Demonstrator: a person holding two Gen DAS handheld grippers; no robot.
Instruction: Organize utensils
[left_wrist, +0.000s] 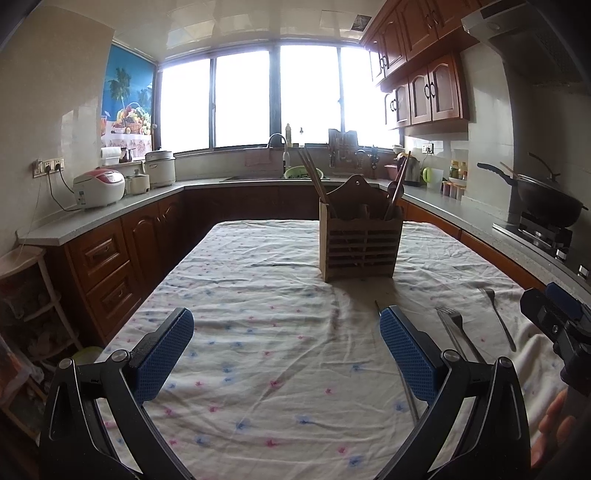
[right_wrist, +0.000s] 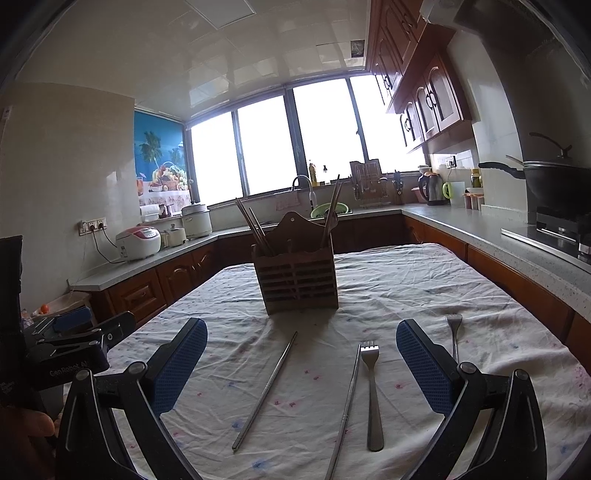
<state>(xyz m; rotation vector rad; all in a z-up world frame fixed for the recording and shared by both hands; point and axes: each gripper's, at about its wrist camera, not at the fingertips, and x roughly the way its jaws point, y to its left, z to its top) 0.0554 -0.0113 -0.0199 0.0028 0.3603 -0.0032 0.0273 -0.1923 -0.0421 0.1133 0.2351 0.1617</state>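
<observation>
Right wrist view shows the right claw (right_wrist: 301, 363) spread wide and empty, hovering low over a cloth-covered counter (right_wrist: 424, 280). Between its blue pads lie two metal chopsticks, the left chopstick (right_wrist: 266, 389) and the right chopstick (right_wrist: 349, 402), and just beside the latter a fork (right_wrist: 371, 391). A second fork (right_wrist: 454, 330) lies behind the right pad, its handle hidden. A slatted wooden holder (right_wrist: 297, 284) stands upright farther back on the counter, with wooden chopsticks (right_wrist: 255, 230) leaning out of it. Left wrist view shows the left claw (left_wrist: 286, 354), also spread wide and holding nothing, above bare cloth. Nothing is gripped yet, so the step is probably a first pick. A good approach would be to lower the right claw squarely over one thin piece, close across its width near the middle, and lift it level before tipping it into the holder. Thin metal on wrinkled cloth may slip or roll. The holder's compartments cannot be seen from either view, and in the left view the left chopstick is mostly hidden behind a pad.
</observation>
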